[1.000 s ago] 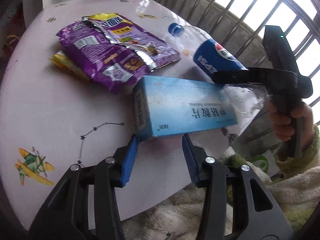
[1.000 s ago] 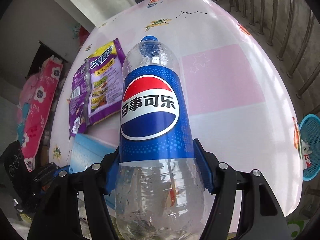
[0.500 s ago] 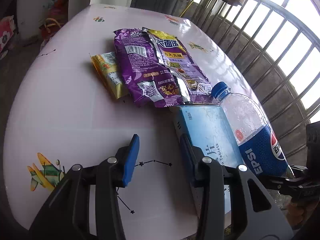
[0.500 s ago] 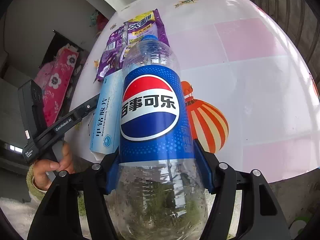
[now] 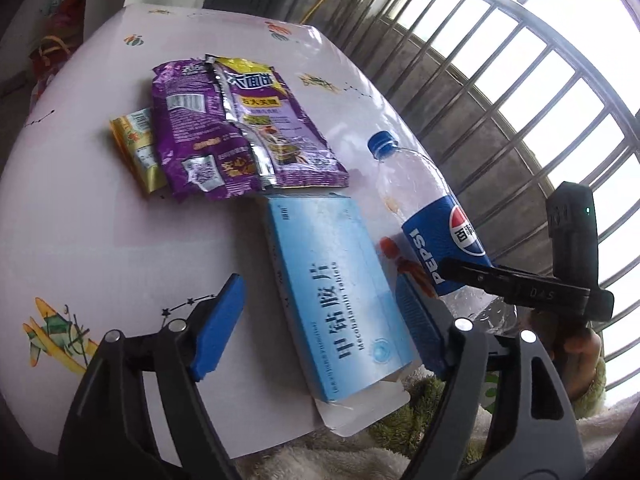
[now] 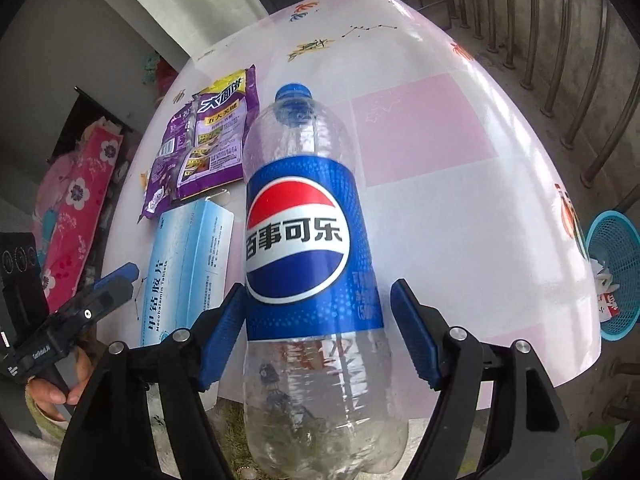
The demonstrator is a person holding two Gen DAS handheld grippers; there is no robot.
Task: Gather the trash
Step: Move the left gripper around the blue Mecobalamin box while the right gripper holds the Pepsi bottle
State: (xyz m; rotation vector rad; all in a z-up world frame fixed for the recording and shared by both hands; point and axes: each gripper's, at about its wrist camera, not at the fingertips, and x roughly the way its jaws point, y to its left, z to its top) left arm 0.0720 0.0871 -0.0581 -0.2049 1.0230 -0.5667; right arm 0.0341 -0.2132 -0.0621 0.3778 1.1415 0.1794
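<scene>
An empty Pepsi bottle (image 6: 308, 248) with a blue cap lies between the fingers of my right gripper (image 6: 320, 332), whose jaws stand a little wider than the bottle, with a gap on the right side. It also shows in the left wrist view (image 5: 432, 224). A light blue tablet box (image 5: 336, 292) lies on the table between the wide-open fingers of my left gripper (image 5: 320, 320), untouched. It also shows in the right wrist view (image 6: 188, 264). Purple snack wrappers (image 5: 236, 132) and a yellow wrapper (image 5: 136, 148) lie further back.
The round white table (image 5: 88, 216) has cartoon prints and pink squares. A blue mesh waste basket (image 6: 616, 272) with some paper in it stands on the floor at the table's right. A metal railing (image 5: 520, 92) runs behind the table. A fluffy sleeve is below the table edge.
My right gripper's fingers have spread apart from the bottle they were clamping. My left gripper has opened wider and shifted so that the blue box lies between its fingers.
</scene>
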